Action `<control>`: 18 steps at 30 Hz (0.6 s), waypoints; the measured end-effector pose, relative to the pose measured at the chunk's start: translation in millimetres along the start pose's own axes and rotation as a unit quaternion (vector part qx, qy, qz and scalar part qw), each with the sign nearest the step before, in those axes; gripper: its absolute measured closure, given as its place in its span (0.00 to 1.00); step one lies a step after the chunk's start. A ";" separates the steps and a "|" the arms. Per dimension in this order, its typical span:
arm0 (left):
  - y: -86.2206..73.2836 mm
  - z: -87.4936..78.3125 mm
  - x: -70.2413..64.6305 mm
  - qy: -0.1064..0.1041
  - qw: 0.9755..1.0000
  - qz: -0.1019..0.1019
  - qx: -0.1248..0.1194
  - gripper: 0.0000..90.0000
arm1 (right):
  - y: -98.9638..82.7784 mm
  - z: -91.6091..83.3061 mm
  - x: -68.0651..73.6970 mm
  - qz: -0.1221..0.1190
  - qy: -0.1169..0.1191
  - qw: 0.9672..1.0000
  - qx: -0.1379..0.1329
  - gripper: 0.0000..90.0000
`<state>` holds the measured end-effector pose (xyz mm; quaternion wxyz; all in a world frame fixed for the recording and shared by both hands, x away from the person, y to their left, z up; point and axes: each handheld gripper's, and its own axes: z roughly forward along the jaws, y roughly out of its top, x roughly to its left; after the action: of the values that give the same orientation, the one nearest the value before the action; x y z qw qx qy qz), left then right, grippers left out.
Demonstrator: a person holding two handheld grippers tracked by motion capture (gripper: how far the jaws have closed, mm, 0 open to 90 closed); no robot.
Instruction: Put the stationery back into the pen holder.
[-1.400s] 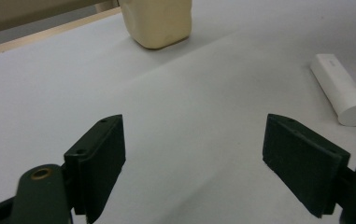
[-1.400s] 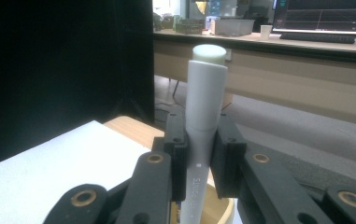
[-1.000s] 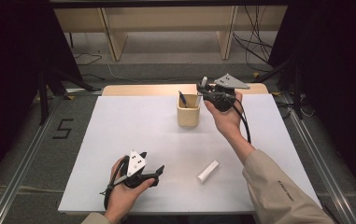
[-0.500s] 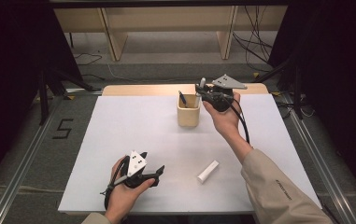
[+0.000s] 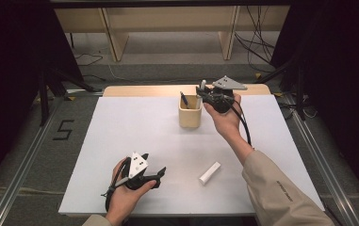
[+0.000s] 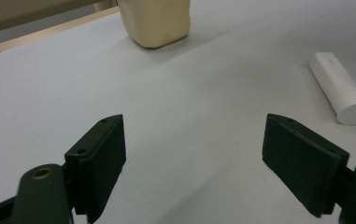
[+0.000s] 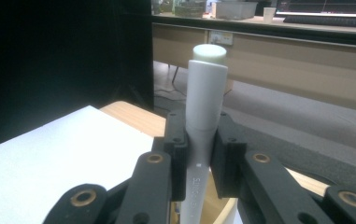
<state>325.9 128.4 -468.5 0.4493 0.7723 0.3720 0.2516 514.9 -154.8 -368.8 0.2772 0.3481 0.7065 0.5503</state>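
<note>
My right gripper (image 5: 202,92) hovers over the right edge of a beige pen cup (image 5: 190,112) at the back of the white table (image 5: 134,136); its jaws are shut on a white marker (image 7: 204,107) held upright, cap end up. A dark pen (image 5: 184,100) stands in the cup. A second white marker (image 5: 209,173) lies on the table near the front, right of my left gripper (image 5: 162,177). In the left gripper view the black pads (image 6: 100,161) stand wide apart with nothing between them, the cup (image 6: 156,21) far ahead and the lying marker (image 6: 340,88) at the right.
A wooden strip (image 5: 144,90) runs along the table's back edge. Metal rails (image 5: 21,174) flank the table on the floor, with a "5" mark (image 5: 63,129) at the left. Shelving legs and cables stand behind the table.
</note>
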 end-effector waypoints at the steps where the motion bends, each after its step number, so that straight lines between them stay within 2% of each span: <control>1: 0.0 0.0 0.0 0.000 1.000 0.000 0.000 0.24 | -0.3 0.2 -0.1 0.000 -0.001 1.000 0.002 0.88; 18: -0.1 0.5 -0.7 0.000 1.000 0.000 -0.001 0.24 | -4.3 4.3 0.1 -0.003 -0.001 1.000 0.011 0.88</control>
<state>325.8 127.6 -468.9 0.4502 0.7715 0.3722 0.2521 517.3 -152.9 -374.0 0.2757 0.3494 0.7135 0.5411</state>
